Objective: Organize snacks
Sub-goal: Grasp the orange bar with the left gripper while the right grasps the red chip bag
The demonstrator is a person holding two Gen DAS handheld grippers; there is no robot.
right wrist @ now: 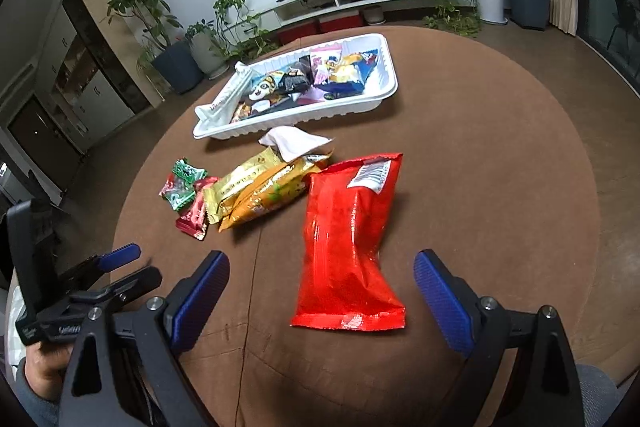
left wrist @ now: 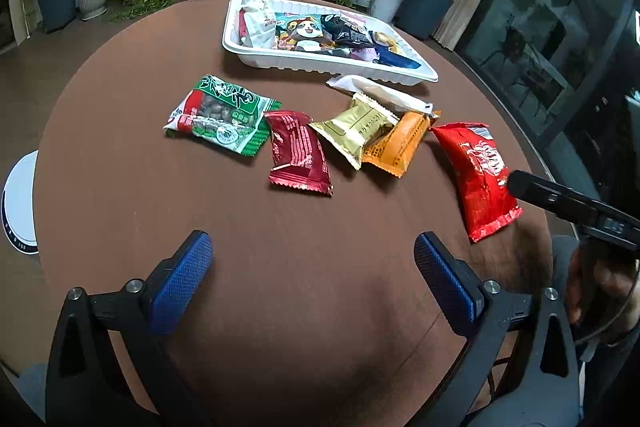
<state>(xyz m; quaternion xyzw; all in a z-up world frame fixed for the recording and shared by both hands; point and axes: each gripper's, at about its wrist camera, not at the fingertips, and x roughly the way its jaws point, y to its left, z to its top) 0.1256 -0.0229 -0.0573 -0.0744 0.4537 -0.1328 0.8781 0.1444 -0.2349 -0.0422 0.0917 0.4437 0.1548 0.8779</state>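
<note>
You are partway through: the white tray (left wrist: 320, 65) at the far side of the round brown worktop (left wrist: 240, 227) already holds several packets, among them a white bag (left wrist: 258, 21), a panda-print pack (left wrist: 304, 33) and a blue-and-yellow one (right wrist: 348, 73), but six snacks lie loose on the cloth in front of it. From your left to right these are the green-and-white nut packet (left wrist: 222, 115), the dark red packet (left wrist: 298, 153), the gold packet (left wrist: 354, 129) lying partly over the orange packet (left wrist: 400, 143), the white wrapper (left wrist: 380, 93) just beside the tray's near wall and overlapping the gold and orange ones, and the large red bag (right wrist: 352, 239) nearest your right side. Your right gripper (right wrist: 320, 291) has its jaws spread wide, and the lower end of the red bag lies between them, not yet pinched; judging by that, it is the next one to go in. Your left gripper (left wrist: 312, 275) hangs over bare cloth with its jaws spread too, holding nothing, well short of the dark red packet. All six loose packets are left to move, and the tray looks to have room toward its right end.
</note>
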